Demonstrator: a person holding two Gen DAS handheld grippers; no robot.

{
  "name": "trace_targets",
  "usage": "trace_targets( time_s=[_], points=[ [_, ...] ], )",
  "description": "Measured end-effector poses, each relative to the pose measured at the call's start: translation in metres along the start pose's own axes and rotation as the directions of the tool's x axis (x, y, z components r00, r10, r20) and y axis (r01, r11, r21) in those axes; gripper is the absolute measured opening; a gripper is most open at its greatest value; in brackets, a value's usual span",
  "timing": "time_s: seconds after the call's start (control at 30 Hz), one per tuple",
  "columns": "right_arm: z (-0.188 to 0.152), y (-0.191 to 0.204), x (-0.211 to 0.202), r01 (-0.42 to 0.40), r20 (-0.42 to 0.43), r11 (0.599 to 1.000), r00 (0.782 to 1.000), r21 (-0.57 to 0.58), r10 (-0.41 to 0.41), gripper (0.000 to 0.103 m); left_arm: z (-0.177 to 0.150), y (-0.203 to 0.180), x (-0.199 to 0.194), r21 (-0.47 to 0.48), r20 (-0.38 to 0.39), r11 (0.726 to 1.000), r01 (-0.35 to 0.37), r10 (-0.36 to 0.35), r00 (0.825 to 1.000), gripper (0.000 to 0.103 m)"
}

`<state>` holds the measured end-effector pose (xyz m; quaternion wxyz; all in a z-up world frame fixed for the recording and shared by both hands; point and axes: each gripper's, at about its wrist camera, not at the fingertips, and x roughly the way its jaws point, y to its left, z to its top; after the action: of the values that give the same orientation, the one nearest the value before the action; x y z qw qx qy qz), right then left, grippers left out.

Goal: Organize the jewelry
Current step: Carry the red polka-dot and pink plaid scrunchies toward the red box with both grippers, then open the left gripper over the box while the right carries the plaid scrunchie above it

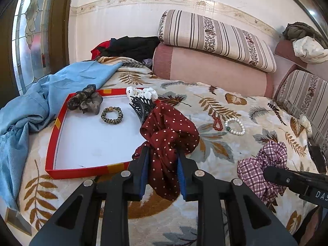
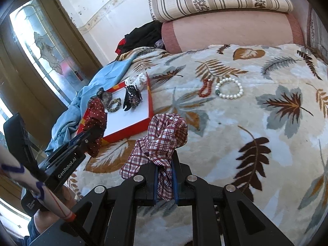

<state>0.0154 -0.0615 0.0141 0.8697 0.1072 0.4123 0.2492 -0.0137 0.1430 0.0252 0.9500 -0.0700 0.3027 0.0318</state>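
The left gripper (image 1: 163, 160) is clamped on a red dotted scrunchie (image 1: 169, 135), held above the near right corner of the red tray (image 1: 51, 143). The right gripper (image 2: 165, 176) is clamped on a plaid scrunchie (image 2: 164, 141) above the blanket (image 2: 256, 123). A pearl bracelet (image 2: 230, 91) and red beads (image 2: 206, 88) lie side by side on the blanket.

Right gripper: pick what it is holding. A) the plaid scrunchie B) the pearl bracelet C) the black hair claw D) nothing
A: in the right wrist view the right gripper is shut on the plaid scrunchie, while the pearl bracelet lies on the blanket and the black hair claw sits in the red tray.
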Motion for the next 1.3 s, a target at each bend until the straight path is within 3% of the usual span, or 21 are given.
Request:
trace_targets(
  time_s=[0.8, 1.3],
  points=[
    [0.023, 0.029, 0.010, -0.020, 0.020, 0.999, 1.000, -0.050, 0.021, 0.014, 0.001, 0.012, -0.005, -0.026, 0.006, 0.999, -0.039, 0.039, 0.999, 0.024],
    [0.032, 0.049, 0.029, -0.032, 0.001, 0.996, 0.999, -0.086, 0.032, 0.014, 0.009, 0.051, -0.007, -0.091, 0.008, 0.990, -0.112, 0.113, 0.994, 0.024]
  ],
)
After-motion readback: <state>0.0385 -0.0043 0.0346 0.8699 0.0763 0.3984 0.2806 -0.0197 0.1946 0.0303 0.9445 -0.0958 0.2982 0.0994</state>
